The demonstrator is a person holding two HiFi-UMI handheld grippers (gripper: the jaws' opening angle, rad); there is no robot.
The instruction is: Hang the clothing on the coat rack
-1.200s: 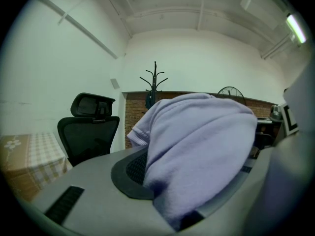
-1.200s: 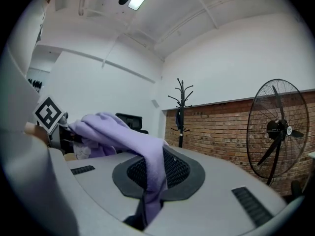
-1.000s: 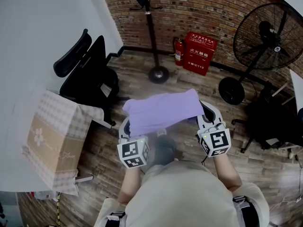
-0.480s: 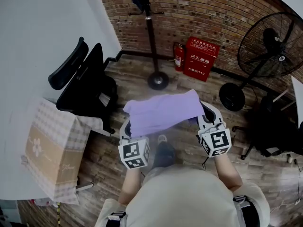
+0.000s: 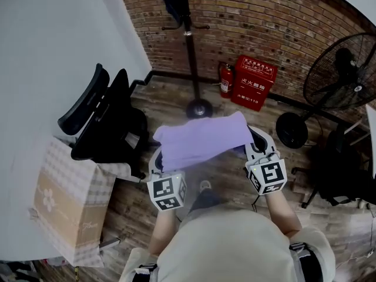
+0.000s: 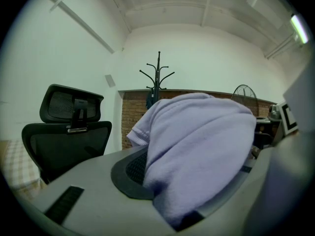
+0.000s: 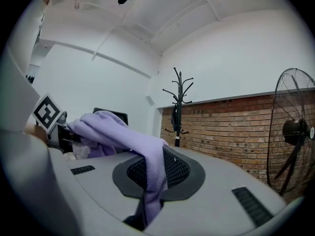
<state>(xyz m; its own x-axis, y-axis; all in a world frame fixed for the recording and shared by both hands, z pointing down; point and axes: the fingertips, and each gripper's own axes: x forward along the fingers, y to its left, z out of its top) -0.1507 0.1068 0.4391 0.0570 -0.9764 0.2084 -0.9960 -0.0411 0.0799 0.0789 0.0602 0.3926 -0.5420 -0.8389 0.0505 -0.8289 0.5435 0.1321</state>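
Note:
A light purple garment (image 5: 202, 138) hangs stretched between my two grippers at waist height. My left gripper (image 5: 158, 157) is shut on its left end, and the cloth drapes thickly over the jaws (image 6: 202, 146). My right gripper (image 5: 257, 147) is shut on the right end, where a fold of the garment (image 7: 147, 171) is pinched between the jaws. The black coat rack (image 5: 189, 40) stands ahead by the brick wall, its round base (image 5: 200, 108) on the wood floor. A dark item hangs at its top. The coat rack (image 6: 158, 77) (image 7: 179, 100) also shows in both gripper views.
A black office chair (image 5: 108, 116) stands to the left, next to a cardboard box under a checked cloth (image 5: 64, 195). A fire extinguisher (image 5: 225, 80) and a red cabinet (image 5: 255, 82) sit against the wall. A floor fan (image 5: 343, 69) and another chair (image 5: 341, 169) are at the right.
The coat rack base, chair and red cabinet have slid down the head view, so the rack is nearer. Both grippers keep the garment held the same way.

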